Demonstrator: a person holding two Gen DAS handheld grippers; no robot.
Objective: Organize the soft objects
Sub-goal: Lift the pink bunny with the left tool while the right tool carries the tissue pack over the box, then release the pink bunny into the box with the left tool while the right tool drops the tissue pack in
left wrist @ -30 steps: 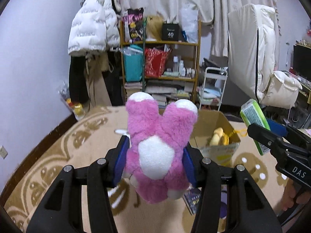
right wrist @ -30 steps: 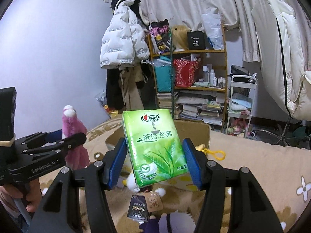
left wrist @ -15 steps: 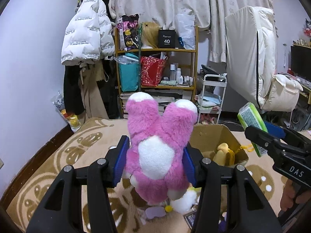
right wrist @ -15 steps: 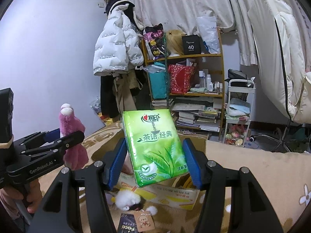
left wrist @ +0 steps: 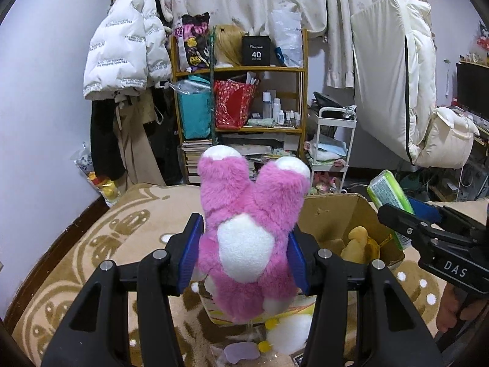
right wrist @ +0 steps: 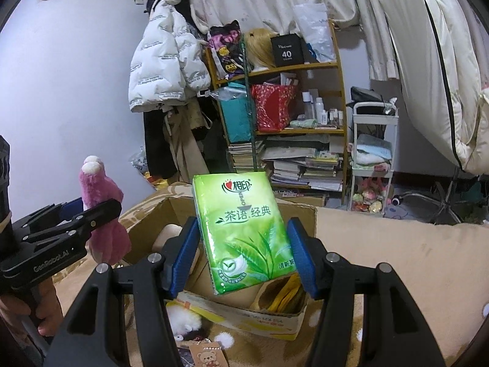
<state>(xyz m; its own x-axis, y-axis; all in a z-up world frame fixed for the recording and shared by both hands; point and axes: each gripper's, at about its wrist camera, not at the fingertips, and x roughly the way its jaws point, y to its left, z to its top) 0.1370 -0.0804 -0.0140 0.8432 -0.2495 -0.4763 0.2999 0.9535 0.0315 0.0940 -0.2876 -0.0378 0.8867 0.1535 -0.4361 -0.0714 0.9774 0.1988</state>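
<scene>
My left gripper [left wrist: 243, 252] is shut on a pink plush toy [left wrist: 247, 229] with a white belly, held upright above the near edge of an open cardboard box [left wrist: 333, 217]. My right gripper [right wrist: 243, 252] is shut on a green tissue pack [right wrist: 244, 229], held over the same box [right wrist: 244, 312]. A yellow soft toy [left wrist: 356, 241] lies inside the box. In the right wrist view the pink plush [right wrist: 102, 211] and left gripper [right wrist: 76, 217] show at the left; in the left wrist view the tissue pack [left wrist: 388, 192] and right gripper [left wrist: 406, 217] show at the right.
The box sits on a beige patterned blanket [left wrist: 101, 244]. A white fluffy toy [left wrist: 290, 330] and small packets [right wrist: 207, 351] lie in front of the box. Behind stand a cluttered wooden shelf [left wrist: 241, 98], a white trolley [left wrist: 333, 140] and hanging coats [left wrist: 128, 52].
Both grippers moved forward with their loads; the box has come closer and now sits beneath the plush and the tissue pack. Neither grip changed.
</scene>
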